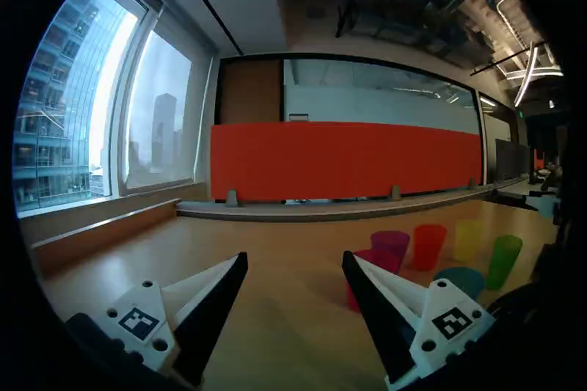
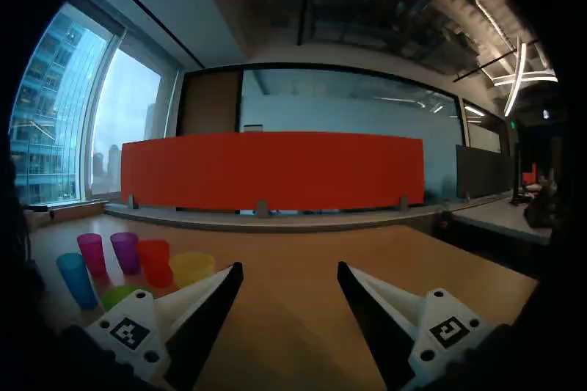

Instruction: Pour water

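Note:
Several coloured plastic cups stand in a cluster on the wooden table (image 1: 293, 244). In the left gripper view they sit to the right: a purple cup (image 1: 389, 244), an orange-red cup (image 1: 428, 246), a yellow cup (image 1: 468, 239), a green cup (image 1: 504, 260) and a teal cup (image 1: 460, 281). My left gripper (image 1: 293, 262) is open and empty, its right finger just in front of the cluster. In the right gripper view the cups sit at the left: blue (image 2: 75, 279), magenta (image 2: 92, 253), purple (image 2: 125, 251), red (image 2: 155, 262), yellow (image 2: 192, 268), green (image 2: 121, 294). My right gripper (image 2: 288, 270) is open and empty.
An orange divider panel (image 1: 345, 160) stands along the table's far edge (image 2: 279, 224). Large windows (image 1: 81, 119) line the left wall. Another desk (image 2: 499, 218) lies to the right, beyond a gap. Bare wood stretches ahead of both grippers.

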